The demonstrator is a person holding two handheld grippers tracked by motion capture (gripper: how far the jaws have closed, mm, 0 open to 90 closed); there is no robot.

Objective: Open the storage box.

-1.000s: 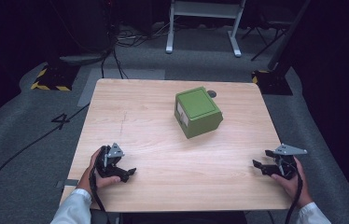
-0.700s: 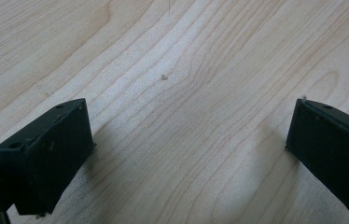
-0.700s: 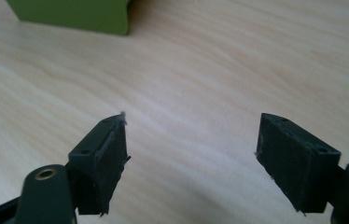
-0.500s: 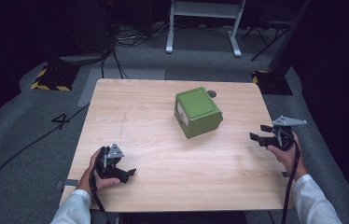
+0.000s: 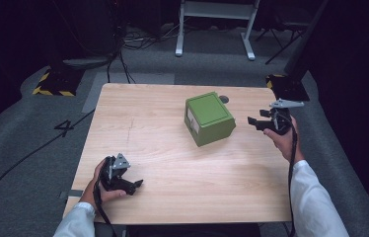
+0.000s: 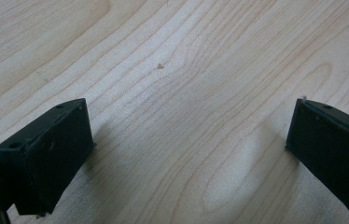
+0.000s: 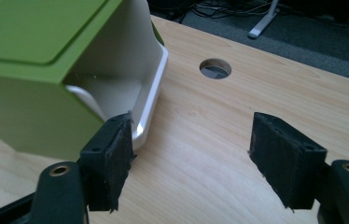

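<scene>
A green box [image 5: 209,117] with a white inner part stands on the wooden table [image 5: 172,148], right of centre toward the far side. In the right gripper view the green box [image 7: 37,56] shows a white rim [image 7: 151,93] on the side facing the gripper. My right gripper [image 5: 252,121] is open, just to the right of the box, jaws pointing at it, nothing between them. My left gripper [image 5: 135,185] rests near the table's front left, open over bare wood. In the left gripper view its fingers [image 6: 46,149] stand wide apart.
A round cable hole [image 7: 215,68] pierces the table behind the box, also the cable hole [image 5: 223,99] in the high view. Beyond the table lie grey carpet, cables [image 5: 118,54] and a white stand [image 5: 214,15]. A person's white sleeves reach in from the bottom.
My right gripper has moved from the table's near right edge forward and left, up to the box's right side. The left gripper and the box have stayed in place.
</scene>
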